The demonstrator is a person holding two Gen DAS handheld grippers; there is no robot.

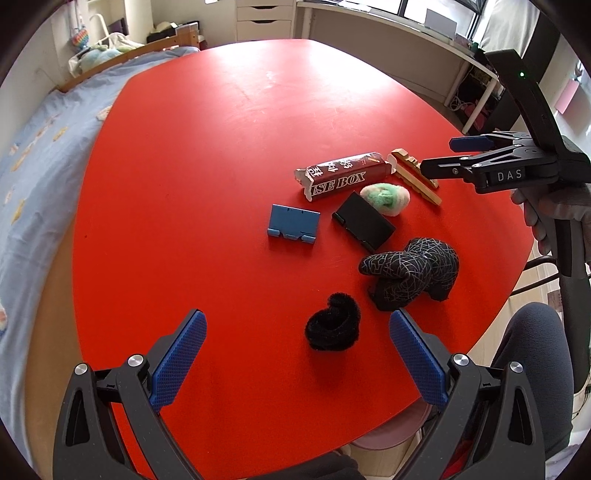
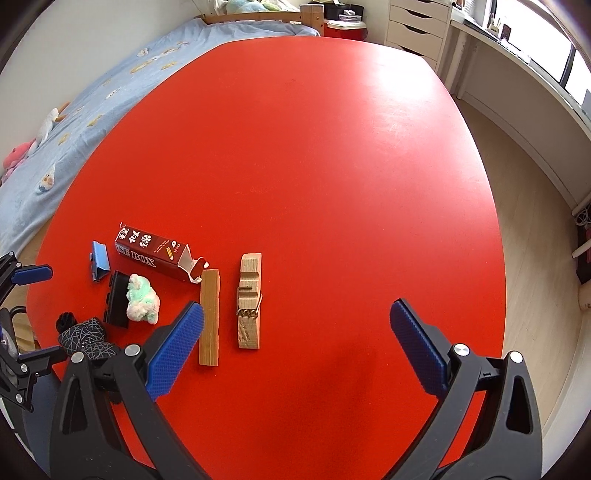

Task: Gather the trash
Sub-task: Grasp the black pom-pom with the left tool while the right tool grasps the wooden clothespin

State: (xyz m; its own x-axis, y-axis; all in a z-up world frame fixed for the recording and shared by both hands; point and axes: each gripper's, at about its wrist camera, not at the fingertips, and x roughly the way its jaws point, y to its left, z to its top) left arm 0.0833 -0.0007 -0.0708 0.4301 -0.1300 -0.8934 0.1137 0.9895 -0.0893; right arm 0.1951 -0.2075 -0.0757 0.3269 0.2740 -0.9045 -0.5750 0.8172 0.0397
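On the red table (image 1: pixel 203 155) lie a torn dark red carton (image 1: pixel 343 176), a crumpled white-green tissue wad (image 1: pixel 385 198), a black fuzzy hair tie (image 1: pixel 332 326), a black patterned pouch (image 1: pixel 410 273), a blue clip stand (image 1: pixel 293 223), a black stand (image 1: pixel 364 220) and wooden blocks (image 1: pixel 415 175). My left gripper (image 1: pixel 297 354) is open, just short of the hair tie. My right gripper (image 2: pixel 295 347) is open above the table, right of the wooden blocks (image 2: pixel 249 301); it also shows in the left wrist view (image 1: pixel 439 157). The carton (image 2: pixel 153 254) and the tissue wad (image 2: pixel 142 301) lie to its left.
A bed with a blue sheet (image 1: pixel 40 155) runs along the table's far left side. A white desk (image 1: pixel 388 33) and drawers (image 1: pixel 264 18) stand at the back. A person's leg (image 1: pixel 532 369) is at the table's near right edge.
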